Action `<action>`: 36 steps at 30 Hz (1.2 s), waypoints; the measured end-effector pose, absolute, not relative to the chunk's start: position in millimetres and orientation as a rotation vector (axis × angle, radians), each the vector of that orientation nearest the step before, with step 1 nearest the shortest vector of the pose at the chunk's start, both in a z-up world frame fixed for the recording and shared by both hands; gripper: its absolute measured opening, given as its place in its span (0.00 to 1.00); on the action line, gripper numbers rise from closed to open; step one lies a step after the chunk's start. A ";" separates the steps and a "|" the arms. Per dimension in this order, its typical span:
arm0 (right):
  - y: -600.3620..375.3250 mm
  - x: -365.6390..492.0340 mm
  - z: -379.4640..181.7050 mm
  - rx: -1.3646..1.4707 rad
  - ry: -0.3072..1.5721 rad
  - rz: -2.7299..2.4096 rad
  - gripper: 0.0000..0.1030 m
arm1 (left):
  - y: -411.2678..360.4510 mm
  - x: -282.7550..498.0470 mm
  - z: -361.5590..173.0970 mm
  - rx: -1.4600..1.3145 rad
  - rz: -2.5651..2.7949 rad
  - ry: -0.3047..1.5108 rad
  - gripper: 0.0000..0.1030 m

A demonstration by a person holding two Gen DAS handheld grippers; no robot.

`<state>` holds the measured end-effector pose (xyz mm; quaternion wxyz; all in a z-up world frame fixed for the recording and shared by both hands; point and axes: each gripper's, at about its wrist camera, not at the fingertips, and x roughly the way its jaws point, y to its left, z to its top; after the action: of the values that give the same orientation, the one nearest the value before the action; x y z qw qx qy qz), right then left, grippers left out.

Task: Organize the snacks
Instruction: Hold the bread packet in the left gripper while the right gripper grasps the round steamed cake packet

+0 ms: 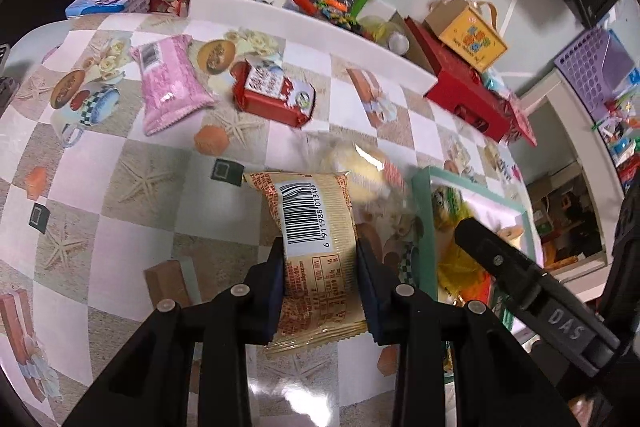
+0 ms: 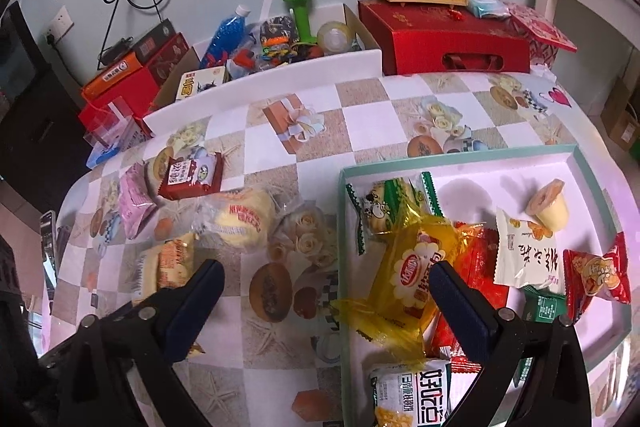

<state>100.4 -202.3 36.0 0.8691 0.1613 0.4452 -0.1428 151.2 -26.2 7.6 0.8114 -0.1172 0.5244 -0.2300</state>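
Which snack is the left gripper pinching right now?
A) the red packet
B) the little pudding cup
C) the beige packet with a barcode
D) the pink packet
C: the left gripper has its fingers pressed on both sides of the beige packet, barcode up; the pink packet and red packet lie untouched on the table.

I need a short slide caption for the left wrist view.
Left gripper shut on a beige barcode-printed snack packet above the checkered tablecloth.
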 end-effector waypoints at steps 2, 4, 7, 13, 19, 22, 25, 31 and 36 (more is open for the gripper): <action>-200.1 101.4 35.0 0.332 0.935 -0.296 1.00 | -19.4 153.2 9.2 -0.263 -0.478 1.113 0.33; -197.5 103.3 33.2 0.325 0.942 -0.295 1.00 | -12.4 156.4 8.5 -0.281 -0.459 1.109 0.33; -192.4 106.4 29.9 0.313 0.954 -0.289 1.00 | -2.3 161.1 5.3 -0.302 -0.428 1.111 0.33; -177.1 116.3 29.1 0.293 0.959 -0.247 1.00 | 15.8 171.8 2.8 -0.344 -0.384 1.082 0.33; -156.8 136.4 25.8 0.248 0.975 -0.201 1.00 | 26.4 181.1 0.4 -0.376 -0.369 1.056 0.33; -146.9 148.9 21.1 0.212 0.990 -0.189 1.00 | 29.5 185.2 -1.1 -0.379 -0.356 1.053 0.33; -141.3 163.1 14.5 0.197 1.003 -0.177 1.00 | 33.6 189.6 -3.5 -0.387 -0.336 1.053 0.33; -139.3 184.0 -0.3 0.203 1.034 -0.169 1.00 | 46.3 196.5 -10.4 -0.408 -0.290 1.064 0.33; -141.1 196.3 -10.6 0.215 1.052 -0.166 1.00 | 51.9 198.1 -13.1 -0.414 -0.269 1.068 0.33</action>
<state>196.3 -141.1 -10.6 0.8561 0.1022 0.5004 -0.0792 198.1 51.9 -13.1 0.8318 -0.1954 0.5039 -0.1268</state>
